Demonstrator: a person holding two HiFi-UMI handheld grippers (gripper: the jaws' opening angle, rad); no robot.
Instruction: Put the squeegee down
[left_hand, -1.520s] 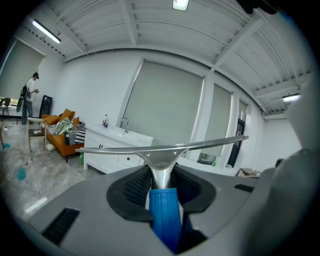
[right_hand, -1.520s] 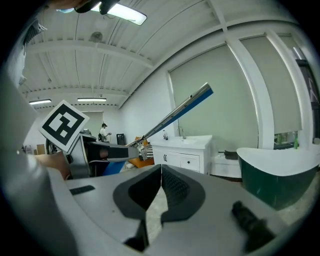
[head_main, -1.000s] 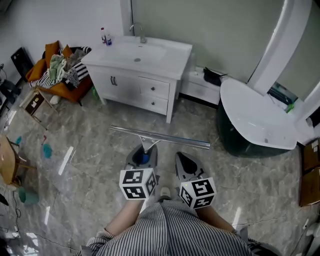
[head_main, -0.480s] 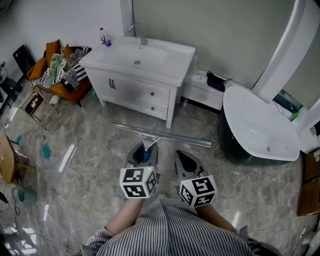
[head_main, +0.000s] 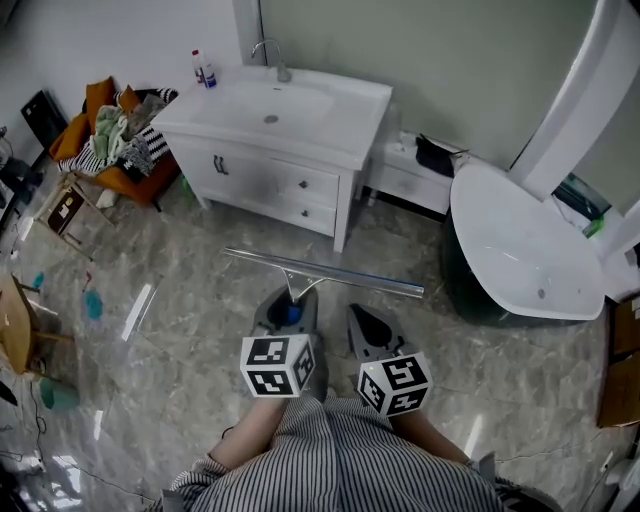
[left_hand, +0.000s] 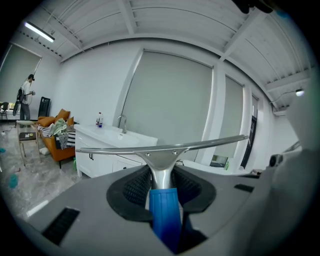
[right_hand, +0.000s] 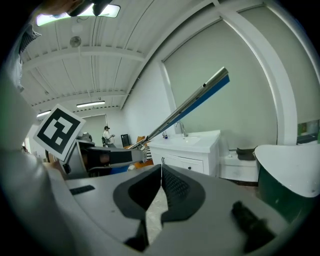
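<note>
Left tool (head_main: 289, 305) clamps the squeegee (head_main: 330, 272) by its blue handle, blade level above the floor (head_main: 180, 300), short of the sink cabinet (head_main: 262, 175). Right tool (head_main: 364, 322) is closed, empty. I've carried both slightly nearer the cabinet; nothing is set down yet.

One squeegee (head_main: 320, 272), two hand-held grippers (head_main: 290, 303) (head_main: 362, 318) (and one washbasin cabinet (head_main: 290, 185)).

Bright, even room light. A ceiling strip lamp (left_hand: 39, 31) glows high left of the left gripper's fingers (left_hand: 131, 192). Glare streaks the floor (head_main: 135, 312). Both gripper views bulge, with black corners.
</note>
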